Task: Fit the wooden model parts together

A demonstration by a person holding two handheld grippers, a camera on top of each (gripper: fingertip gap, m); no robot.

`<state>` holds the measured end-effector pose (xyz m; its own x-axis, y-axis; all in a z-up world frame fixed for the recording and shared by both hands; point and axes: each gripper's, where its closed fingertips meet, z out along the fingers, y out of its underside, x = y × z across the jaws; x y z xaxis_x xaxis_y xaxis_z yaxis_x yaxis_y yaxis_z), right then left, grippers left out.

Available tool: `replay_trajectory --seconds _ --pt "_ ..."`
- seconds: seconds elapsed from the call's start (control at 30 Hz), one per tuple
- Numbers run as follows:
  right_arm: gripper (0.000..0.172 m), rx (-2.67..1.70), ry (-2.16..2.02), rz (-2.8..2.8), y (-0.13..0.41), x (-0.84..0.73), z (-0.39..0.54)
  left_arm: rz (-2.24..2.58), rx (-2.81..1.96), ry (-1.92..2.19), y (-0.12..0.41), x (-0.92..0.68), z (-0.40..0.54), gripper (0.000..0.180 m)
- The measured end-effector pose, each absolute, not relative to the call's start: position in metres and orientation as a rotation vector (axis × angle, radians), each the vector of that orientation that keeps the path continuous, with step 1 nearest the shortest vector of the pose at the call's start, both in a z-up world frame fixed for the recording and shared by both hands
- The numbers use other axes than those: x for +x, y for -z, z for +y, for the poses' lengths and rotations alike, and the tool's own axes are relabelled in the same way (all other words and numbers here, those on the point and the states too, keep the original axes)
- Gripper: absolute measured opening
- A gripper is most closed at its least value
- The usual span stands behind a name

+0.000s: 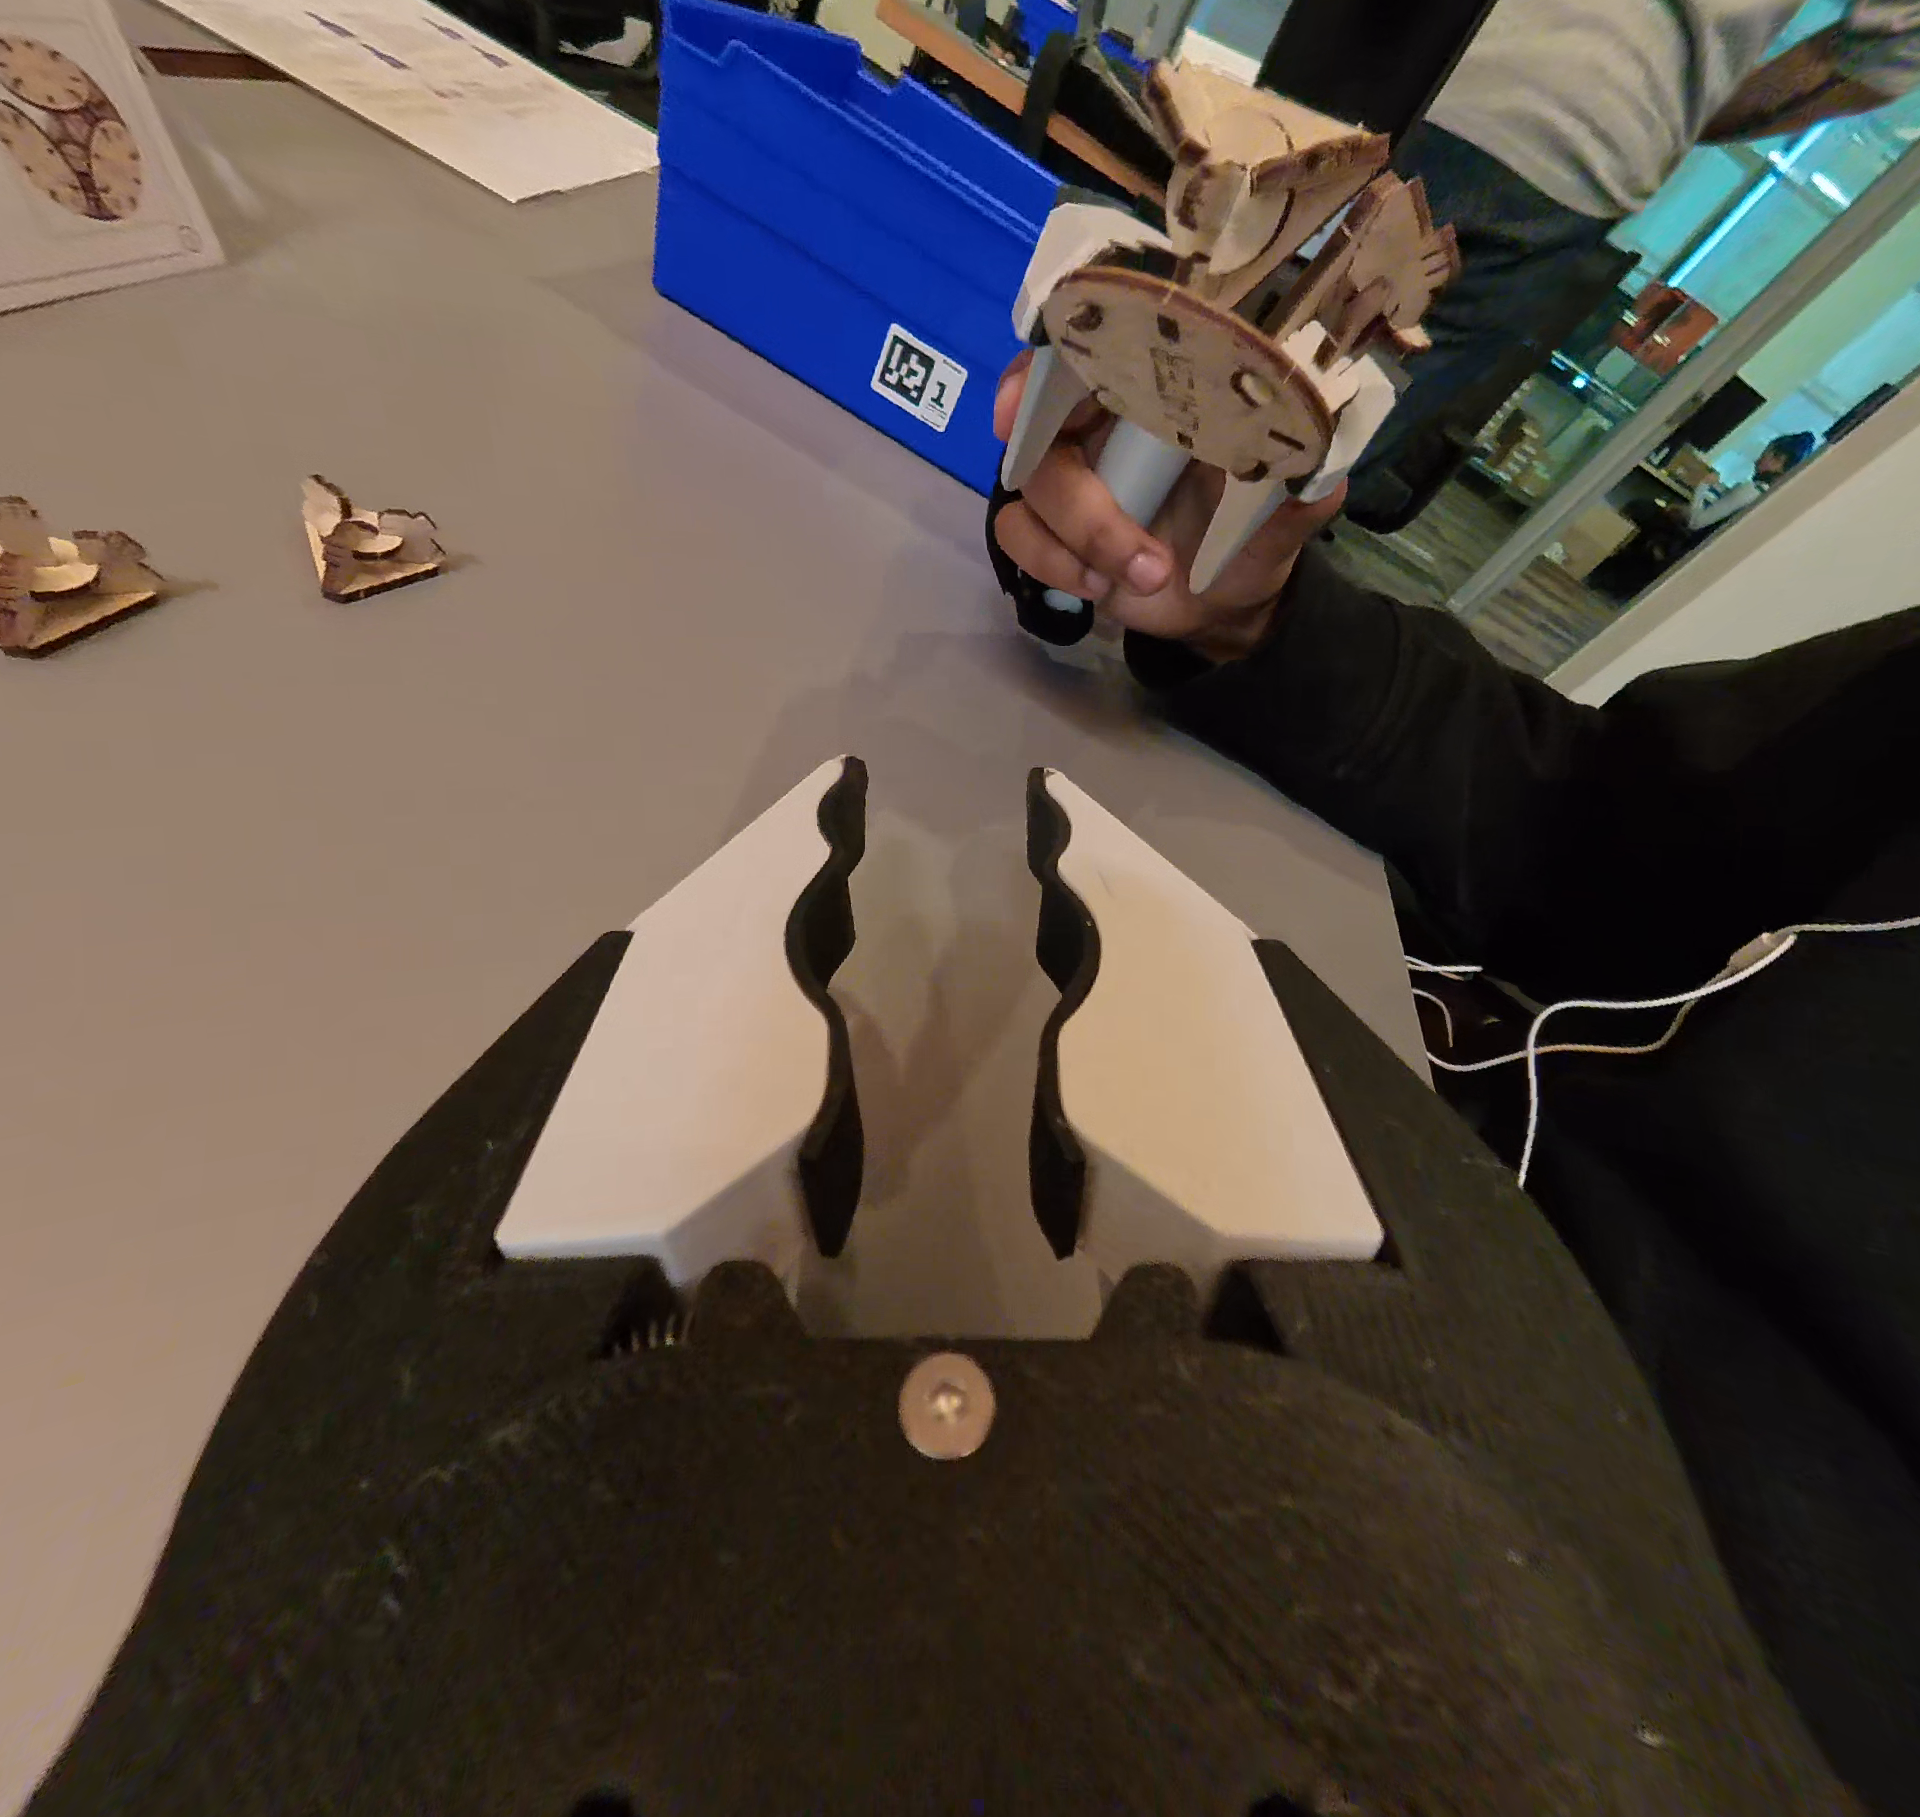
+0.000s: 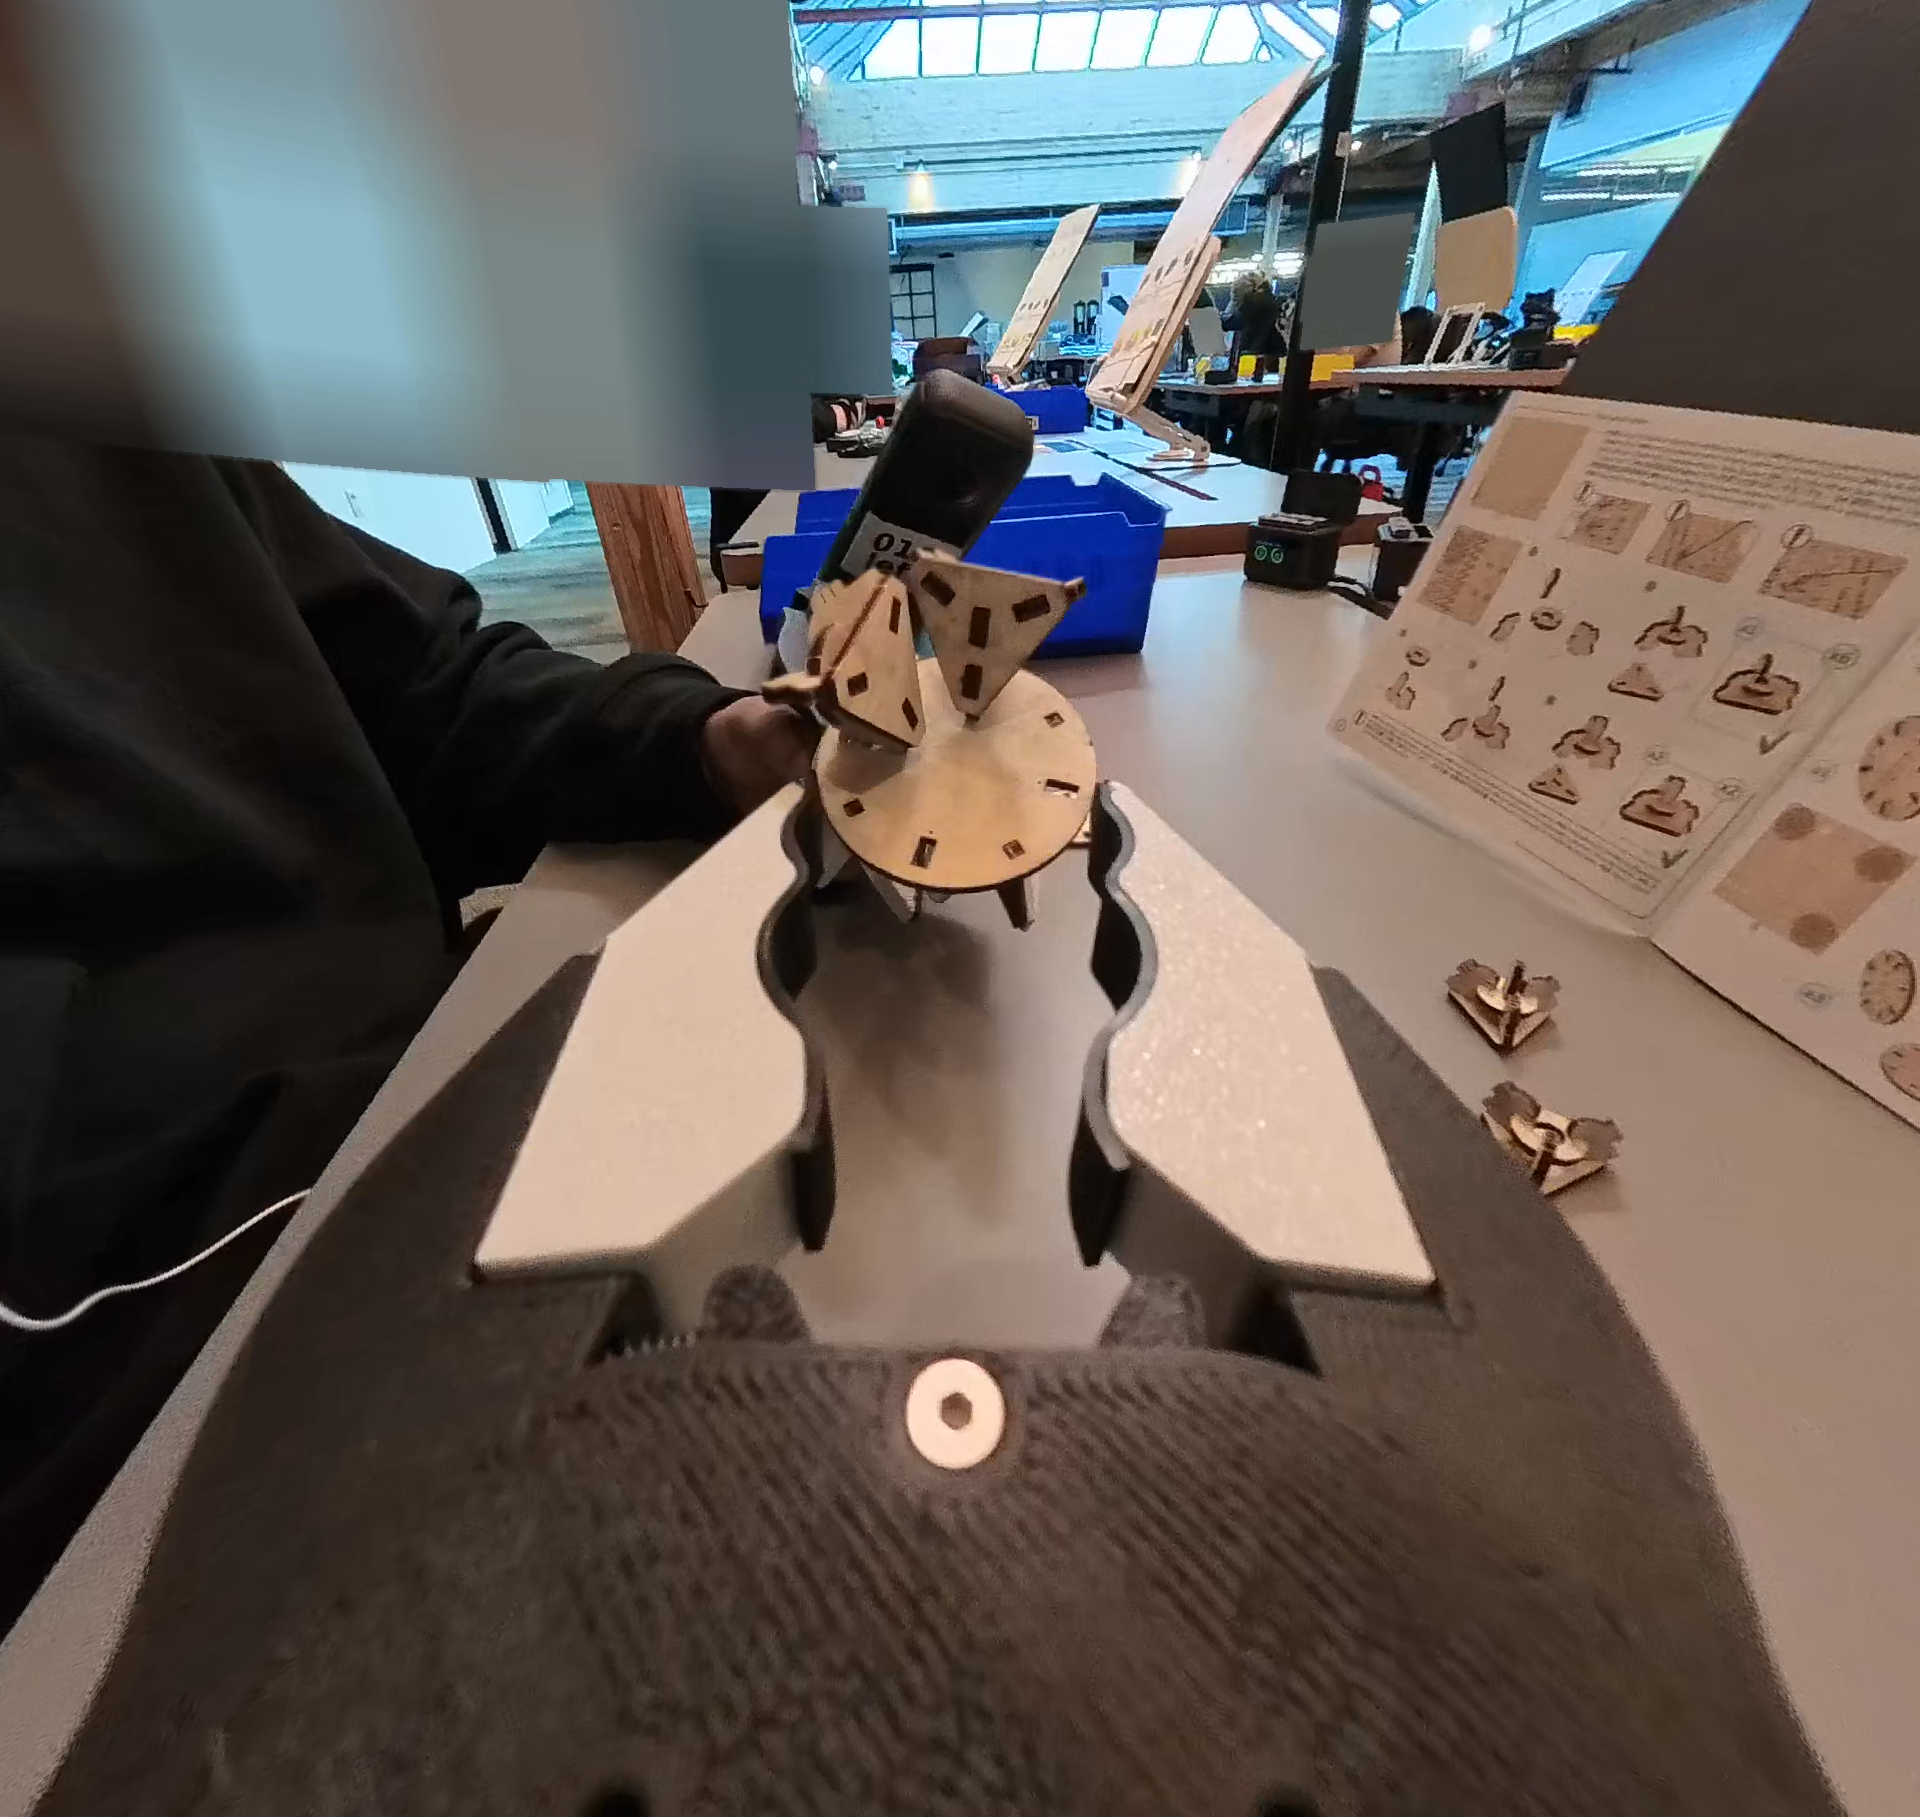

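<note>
Gripping 1 wooden disc assy point(image 2: 961, 780): R tool point(image 2: 951, 832) | L tool point(image 1: 945, 780) narrow, bare | 2 loose wooden subassys point(image 2: 1501, 1004)

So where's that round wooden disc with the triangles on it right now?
The wooden disc is off the grey table, gripped at the right hand-held gripper tips, near the blue bin.

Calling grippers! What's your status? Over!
Left gripper open, empty, above grey table. Right gripper gripping wooden disc model, lifted. Small wooden pieces lie off aside.
</note>
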<state>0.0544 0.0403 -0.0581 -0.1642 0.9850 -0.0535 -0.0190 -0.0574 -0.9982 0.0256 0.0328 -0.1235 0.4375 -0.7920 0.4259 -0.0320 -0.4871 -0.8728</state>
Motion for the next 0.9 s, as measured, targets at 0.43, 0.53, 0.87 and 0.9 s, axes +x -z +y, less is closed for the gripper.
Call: replay_trajectory --seconds 0.43,0.53,0.87,0.9 --pt "0.050 -1.067 -1.275 -1.311 0.054 0.050 0.035 0.698 -1.810 1.193 0.117 0.030 0.028 0.030" --pt "0.050 -1.046 -1.198 -1.294 0.051 0.050 0.038 0.713 -1.739 1.255 0.104 0.035 0.019 0.030" --pt "0.050 -0.949 -0.859 -1.187 0.034 0.040 0.042 0.516 -1.404 1.321 0.044 0.025 0.008 0.030" --pt "0.050 -0.935 -0.830 -1.187 0.033 0.037 0.040 0.499 -1.399 1.326 0.043 0.023 0.009 0.028"
